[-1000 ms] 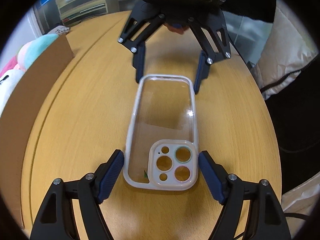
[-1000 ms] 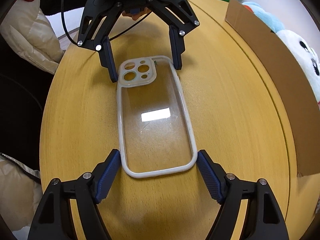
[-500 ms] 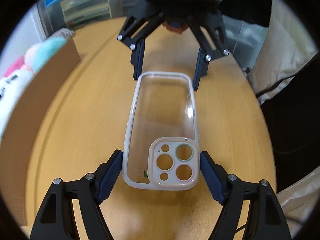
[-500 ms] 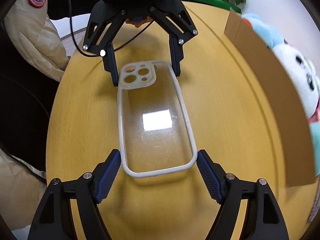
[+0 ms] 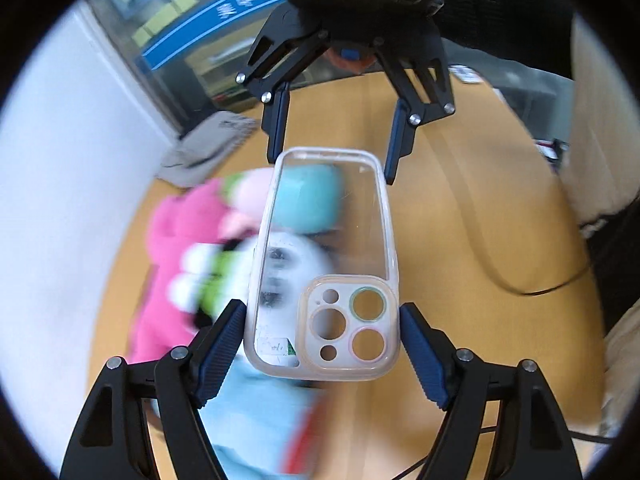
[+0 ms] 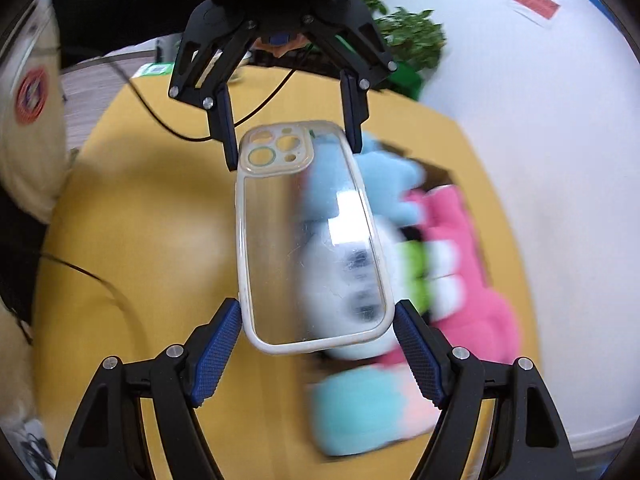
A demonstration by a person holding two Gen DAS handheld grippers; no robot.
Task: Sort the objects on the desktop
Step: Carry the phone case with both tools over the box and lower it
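Note:
A clear phone case (image 5: pixel 324 264) with a pale rim and camera cut-outs is held in the air between both grippers. My left gripper (image 5: pixel 322 344) is shut on its camera end. My right gripper (image 6: pixel 318 340) is shut on the plain end; the case (image 6: pixel 304 240) also shows in the right wrist view. Each gripper sees the other clamping the far end: the right gripper (image 5: pixel 332 152) in the left wrist view, the left gripper (image 6: pixel 290 148) in the right wrist view. The case hangs above blurred plush toys.
Pink, blue, white and green plush toys (image 6: pixel 440 264) lie in a cardboard box (image 6: pixel 436 172) below the case, by the white wall. The round wooden table (image 6: pixel 140 240) lies underneath. A black cable (image 5: pixel 520 280) crosses it. A cream jacket (image 6: pixel 28 128) hangs at the side.
Both grippers have lifted the phone case off the table and carried it sideways over the box of plush toys. The background is motion-blurred.

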